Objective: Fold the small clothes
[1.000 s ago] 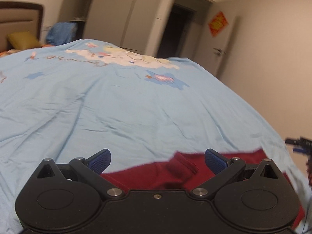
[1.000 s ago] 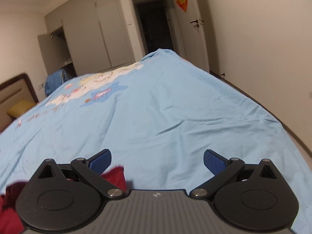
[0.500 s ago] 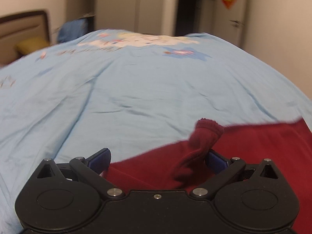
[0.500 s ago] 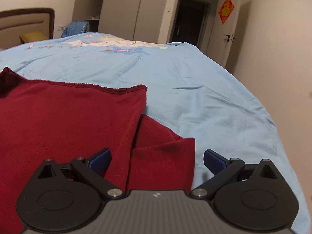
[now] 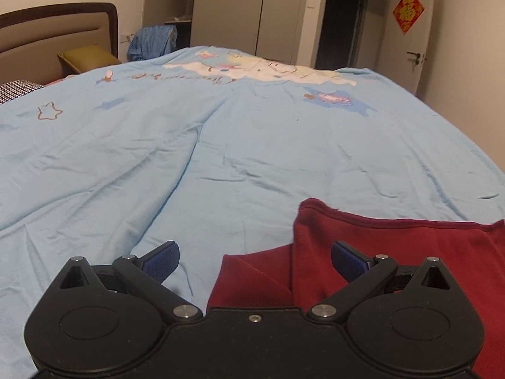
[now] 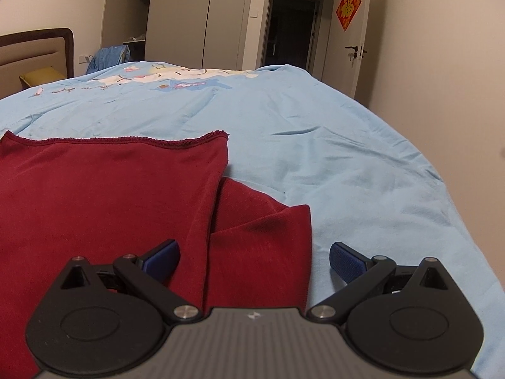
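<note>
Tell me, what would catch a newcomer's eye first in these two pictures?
The dark red garment stands out at once, spread flat on the pale blue bedspread close to the cameras. Next come the two black grippers at the bottom, left gripper and right gripper, both open above the cloth. Farther off, a red paper ornament hangs on the door.

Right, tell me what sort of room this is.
A bedroom, most likely in a home. A wide bed under a light blue cartoon-print cover fills the view, with a padded headboard at one end and tall wardrobe doors along the far wall. A dark red garment lies spread on the cover.
</note>
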### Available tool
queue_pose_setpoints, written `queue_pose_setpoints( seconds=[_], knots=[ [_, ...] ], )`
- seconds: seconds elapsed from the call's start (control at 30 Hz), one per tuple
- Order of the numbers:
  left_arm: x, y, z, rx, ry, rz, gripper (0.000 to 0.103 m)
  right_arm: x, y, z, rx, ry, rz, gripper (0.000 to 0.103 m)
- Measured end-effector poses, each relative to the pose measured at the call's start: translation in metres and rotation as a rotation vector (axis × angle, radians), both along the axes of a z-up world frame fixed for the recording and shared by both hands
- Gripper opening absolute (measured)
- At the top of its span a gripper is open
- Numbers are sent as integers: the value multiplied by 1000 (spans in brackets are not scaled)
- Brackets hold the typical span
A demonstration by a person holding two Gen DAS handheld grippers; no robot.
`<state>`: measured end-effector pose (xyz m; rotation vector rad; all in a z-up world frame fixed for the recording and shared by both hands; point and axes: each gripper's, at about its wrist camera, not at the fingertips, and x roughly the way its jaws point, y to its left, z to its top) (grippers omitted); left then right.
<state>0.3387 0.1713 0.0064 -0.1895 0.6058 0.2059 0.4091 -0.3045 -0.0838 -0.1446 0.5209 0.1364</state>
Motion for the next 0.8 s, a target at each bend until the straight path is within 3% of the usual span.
queue_pose_setpoints(
  seconds=[0.17, 0.3, 0.47, 0.67, 0.8],
  knots=[
    [-53, -6, 12, -40, -51, 4, 102, -19, 9, 7, -108, -74, -32, 103],
    [-91, -14, 4, -35, -40, 10, 102, -37, 13, 13, -180, -143, -50, 103],
    [-125, -21, -12, -87, 2, 16, 102, -54, 21, 23, -123, -186, -32, 103],
    [-149, -27, -38, -280, 43, 27, 102, -60, 54, 18, -59, -179, 70, 103],
    [-157, -35, -44, -342, 12, 36, 102, -66, 84, 12, -59, -182, 155, 103]
  ],
)
